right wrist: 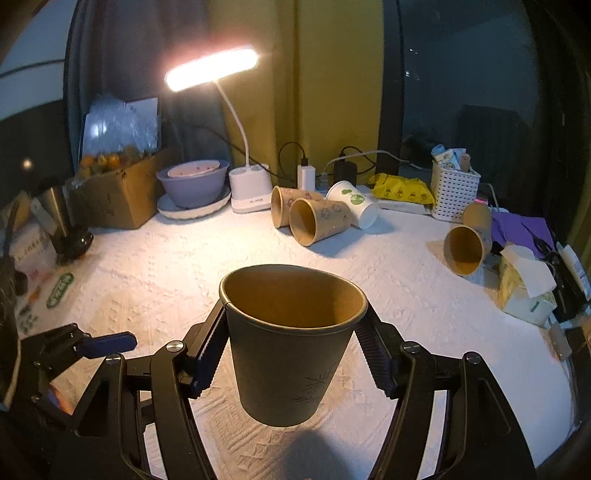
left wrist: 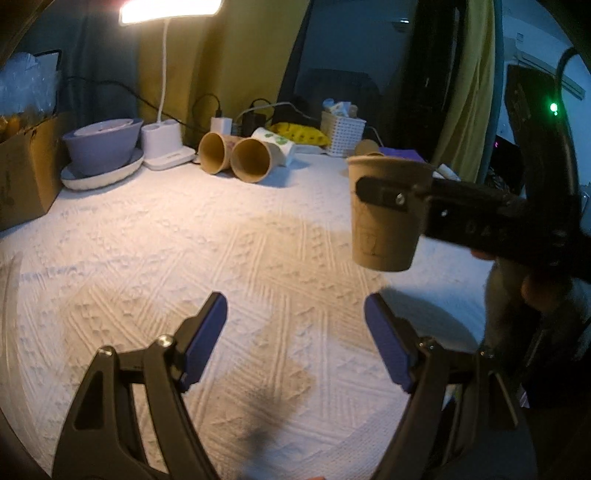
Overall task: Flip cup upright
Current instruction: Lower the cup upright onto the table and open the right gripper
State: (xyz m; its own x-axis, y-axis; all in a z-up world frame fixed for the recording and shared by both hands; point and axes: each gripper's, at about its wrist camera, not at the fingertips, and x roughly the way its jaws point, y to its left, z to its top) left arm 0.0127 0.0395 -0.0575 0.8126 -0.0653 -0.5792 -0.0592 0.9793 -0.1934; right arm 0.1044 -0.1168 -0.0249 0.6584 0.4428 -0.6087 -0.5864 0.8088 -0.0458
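Black left claw (left wrist: 295,338) with blue pads, silver screws, right claw (right wrist: 293,354) with ribbed pads

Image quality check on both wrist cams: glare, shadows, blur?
Left wrist: lamp blows out at the top edge; the cup in the right gripper is sharp, and shadows fall on the cloth near the left gripper. Right wrist: lamp clipped, the cup's near side is dark against the light, strong fisheye bending at the edges.

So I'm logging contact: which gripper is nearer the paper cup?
Right. The right gripper grips the paper cup in its jaws; the left gripper hangs open, apart from it.
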